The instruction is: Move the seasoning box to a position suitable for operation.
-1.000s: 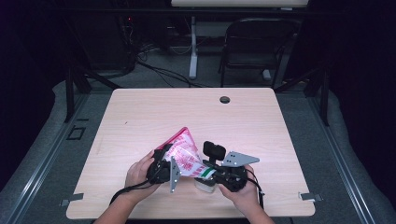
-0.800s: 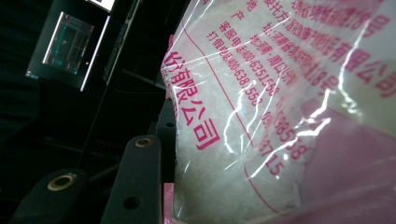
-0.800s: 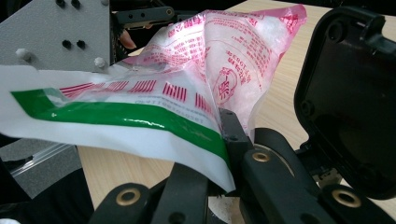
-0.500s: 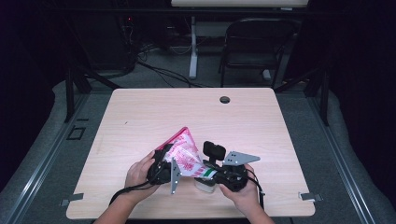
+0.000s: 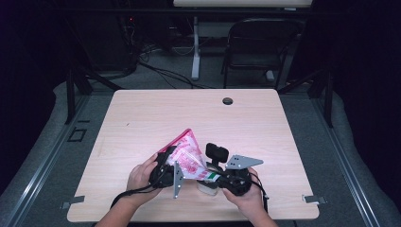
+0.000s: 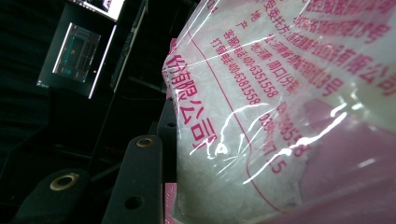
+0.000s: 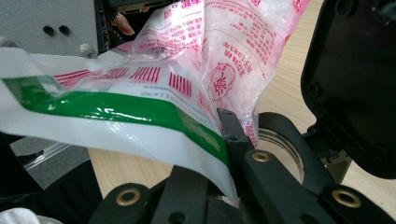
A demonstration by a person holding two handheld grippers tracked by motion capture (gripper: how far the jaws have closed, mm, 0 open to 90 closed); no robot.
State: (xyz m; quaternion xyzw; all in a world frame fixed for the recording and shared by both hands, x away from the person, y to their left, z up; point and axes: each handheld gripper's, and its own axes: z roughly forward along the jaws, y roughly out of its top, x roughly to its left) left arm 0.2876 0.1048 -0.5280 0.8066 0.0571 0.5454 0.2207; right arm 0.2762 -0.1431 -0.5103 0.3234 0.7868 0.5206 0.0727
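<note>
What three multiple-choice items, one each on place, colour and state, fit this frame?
1. Where on the table is the bag?
A. far edge
B. near edge, between the two grippers
C. on the floor

2. What colour is the bag's print?
A. blue
B. black
C. pink-red

3. How does the right gripper stand?
A. shut on the bag's edge
B. wide open, apart from the bag
C. resting on the chair

Key: 1 B, the high view shows the bag near the front edge between the left gripper and the right one. 2 C, pink-red letters cover the clear film in the left gripper view. 3 A, the right gripper view shows its jaws pinching the bag's white and green edge.
</note>
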